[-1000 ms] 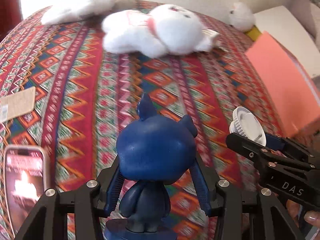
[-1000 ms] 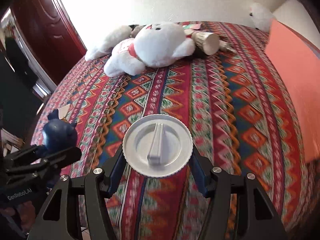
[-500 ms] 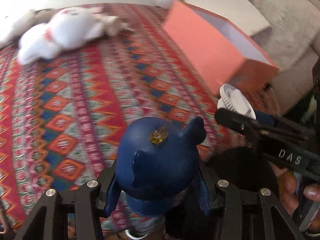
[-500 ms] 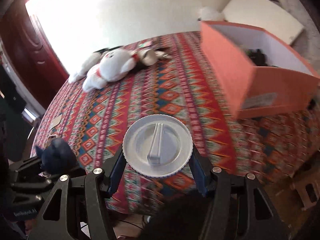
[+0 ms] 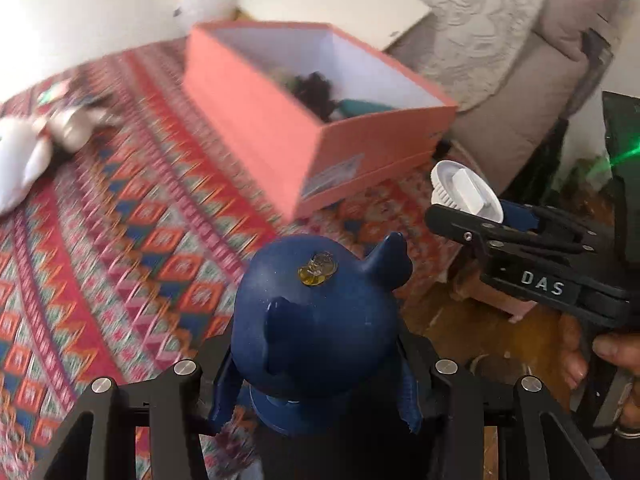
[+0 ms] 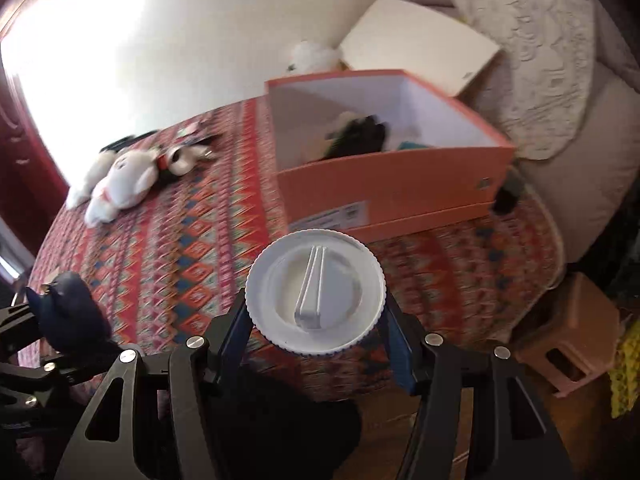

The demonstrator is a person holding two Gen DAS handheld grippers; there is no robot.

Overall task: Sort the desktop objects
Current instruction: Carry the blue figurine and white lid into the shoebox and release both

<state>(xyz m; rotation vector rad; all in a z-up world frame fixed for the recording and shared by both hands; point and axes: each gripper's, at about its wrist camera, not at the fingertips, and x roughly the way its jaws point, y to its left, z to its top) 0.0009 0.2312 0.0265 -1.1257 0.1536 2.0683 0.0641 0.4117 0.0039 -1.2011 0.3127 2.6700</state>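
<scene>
My left gripper (image 5: 316,396) is shut on a dark blue toy figure (image 5: 320,320), held in the air off the near edge of the patterned table (image 5: 132,216). My right gripper (image 6: 316,332) is shut on a round white lid (image 6: 316,292) with a raised grip bar; the lid also shows in the left wrist view (image 5: 466,192). An open orange box (image 6: 384,184) stands on the table beyond both grippers, with dark items inside. The blue figure shows at the left of the right wrist view (image 6: 68,312).
White plush toys (image 6: 120,180) lie at the table's far left. A white board (image 6: 420,40) leans behind the box. A beige sofa with a lace cover (image 6: 560,80) is at the right. A small orange stool (image 6: 572,332) stands on the floor.
Both grippers have pulled back and swung right with their objects. The orange box has come into full view and the plush toys have slid to the left.
</scene>
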